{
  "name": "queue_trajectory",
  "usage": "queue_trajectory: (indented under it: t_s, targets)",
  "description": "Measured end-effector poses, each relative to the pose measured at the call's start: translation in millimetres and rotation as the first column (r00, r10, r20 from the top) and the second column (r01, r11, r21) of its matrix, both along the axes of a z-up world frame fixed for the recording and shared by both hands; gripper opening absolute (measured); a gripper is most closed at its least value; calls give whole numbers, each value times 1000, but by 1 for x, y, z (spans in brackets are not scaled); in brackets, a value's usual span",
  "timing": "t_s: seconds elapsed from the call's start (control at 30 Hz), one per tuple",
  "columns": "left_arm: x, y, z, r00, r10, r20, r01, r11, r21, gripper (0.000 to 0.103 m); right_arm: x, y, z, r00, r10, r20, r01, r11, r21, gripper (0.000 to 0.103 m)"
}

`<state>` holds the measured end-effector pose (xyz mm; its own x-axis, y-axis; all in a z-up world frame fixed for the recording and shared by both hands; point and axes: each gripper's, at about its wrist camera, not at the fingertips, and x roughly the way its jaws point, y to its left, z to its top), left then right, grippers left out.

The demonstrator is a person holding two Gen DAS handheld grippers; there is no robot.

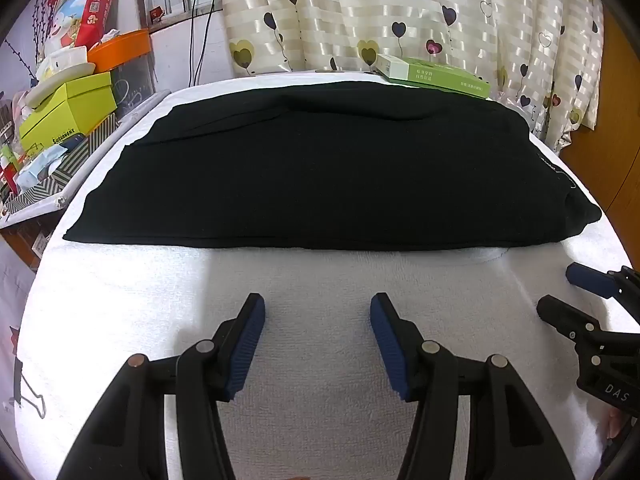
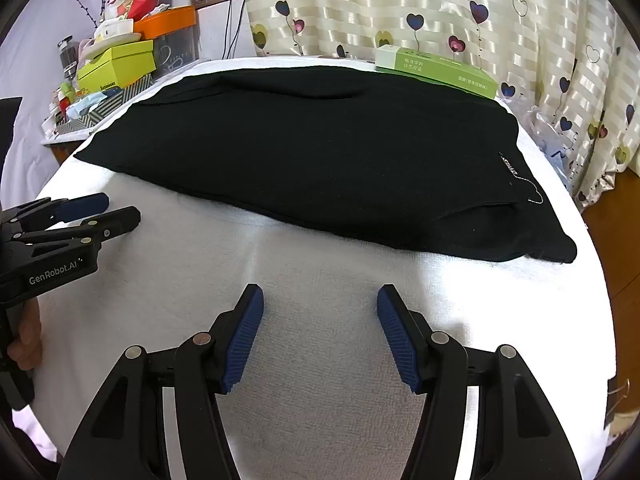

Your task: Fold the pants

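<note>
Black pants (image 1: pixel 328 168) (image 2: pixel 320 160) lie folded in a wide flat slab across the far half of the white towel-covered table (image 1: pixel 320 288) (image 2: pixel 320 280), waistband with small lettering at the right end. My left gripper (image 1: pixel 318 312) hovers open over bare towel, short of the pants' near edge, nothing between its blue pads. My right gripper (image 2: pixel 320 304) is likewise open and empty over the towel. Each gripper also shows in the other's view: the right gripper (image 1: pixel 560 292) at the right edge, the left gripper (image 2: pixel 120 208) at the left edge, held by a hand (image 2: pixel 28 340).
A green carton (image 1: pixel 436 76) (image 2: pixel 440 68) lies at the table's far edge behind the pants. Stacked boxes and clutter (image 1: pixel 68 108) (image 2: pixel 116 64) crowd a shelf at the left. A heart-patterned curtain (image 1: pixel 400 12) hangs behind. Binder clips (image 1: pixel 32 396) (image 2: pixel 618 396) grip the towel's edges.
</note>
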<state>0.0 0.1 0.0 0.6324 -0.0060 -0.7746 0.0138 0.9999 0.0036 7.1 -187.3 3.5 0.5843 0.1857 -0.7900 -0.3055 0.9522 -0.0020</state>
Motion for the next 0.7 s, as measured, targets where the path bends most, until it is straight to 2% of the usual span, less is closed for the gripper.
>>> queue_trajectory:
  t_s: [0.13,0.7]
  targets:
    - [1,3,0,1000,10,-3,-10,1000,-3,62,0,0,0,1000,0,0,0,1000,1,60]
    - [2,3,-1,1000,10,-2,-10,1000,4,62,0,1,0,1000,0,0,0,1000,0,60]
